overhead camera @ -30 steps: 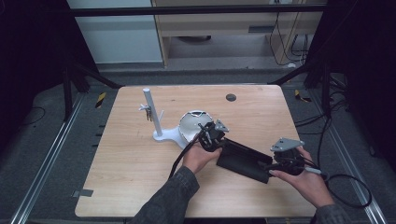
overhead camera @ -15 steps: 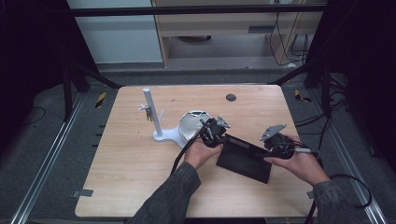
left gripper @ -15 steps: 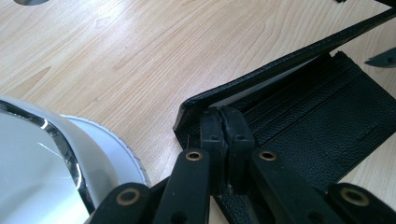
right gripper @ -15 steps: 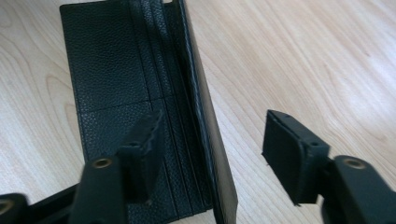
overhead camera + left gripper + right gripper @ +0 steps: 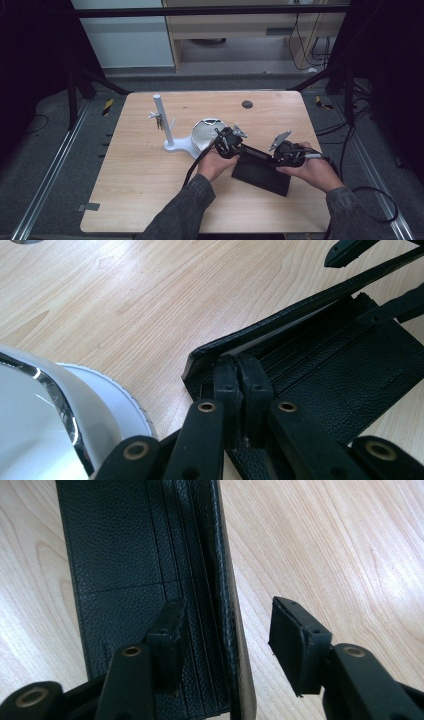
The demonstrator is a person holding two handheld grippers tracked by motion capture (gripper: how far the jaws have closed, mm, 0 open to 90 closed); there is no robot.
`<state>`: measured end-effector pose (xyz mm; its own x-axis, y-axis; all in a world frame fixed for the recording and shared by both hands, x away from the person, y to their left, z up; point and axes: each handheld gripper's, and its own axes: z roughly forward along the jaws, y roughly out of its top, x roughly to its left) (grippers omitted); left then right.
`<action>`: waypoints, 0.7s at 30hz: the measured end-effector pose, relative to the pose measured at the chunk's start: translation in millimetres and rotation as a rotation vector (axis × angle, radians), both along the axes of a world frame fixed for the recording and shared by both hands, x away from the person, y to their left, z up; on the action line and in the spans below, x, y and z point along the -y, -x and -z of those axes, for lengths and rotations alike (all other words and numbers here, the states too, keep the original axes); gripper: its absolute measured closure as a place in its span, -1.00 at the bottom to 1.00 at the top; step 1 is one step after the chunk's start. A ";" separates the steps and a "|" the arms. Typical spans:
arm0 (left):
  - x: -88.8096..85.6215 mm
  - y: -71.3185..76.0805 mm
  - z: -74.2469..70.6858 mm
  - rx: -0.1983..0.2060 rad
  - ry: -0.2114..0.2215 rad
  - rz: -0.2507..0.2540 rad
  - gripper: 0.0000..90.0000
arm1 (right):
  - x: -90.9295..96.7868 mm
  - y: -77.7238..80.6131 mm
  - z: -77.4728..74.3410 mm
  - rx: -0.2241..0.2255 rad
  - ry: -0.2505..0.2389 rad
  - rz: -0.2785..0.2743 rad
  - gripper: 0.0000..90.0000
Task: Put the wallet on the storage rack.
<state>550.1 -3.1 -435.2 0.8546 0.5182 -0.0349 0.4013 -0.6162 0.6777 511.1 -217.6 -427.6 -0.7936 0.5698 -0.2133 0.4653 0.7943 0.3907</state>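
In the high view, the black wallet [image 5: 262, 171] lies open on the table [image 5: 135, 175], beside the white stand [image 5: 170, 135]. In the left gripper view, the left gripper [image 5: 240, 371] has its jaws closed on the wallet's raised edge. In the right gripper view, the right gripper [image 5: 225, 630] has its jaws wide apart, one on each side of that edge.

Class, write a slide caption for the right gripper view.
Open right gripper straddling the raised edge of a black wallet.

Wallet [image 5: 262, 172] on table [image 5: 135, 180], right of mirror [image 5: 202, 136]
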 end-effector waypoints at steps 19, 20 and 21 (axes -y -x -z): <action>1.2 1.0 0.7 -0.004 0.005 0.000 0.92 | -14.4 -8.0 6.9 -0.018 0.084 -0.032 0.47; 1.1 1.6 0.5 -0.004 0.010 -0.002 0.92 | -15.2 -8.2 7.5 -0.020 0.086 -0.034 0.56; 0.8 2.8 -0.3 -0.002 0.013 -0.007 0.90 | -16.1 -8.2 8.1 -0.016 0.092 -0.038 0.72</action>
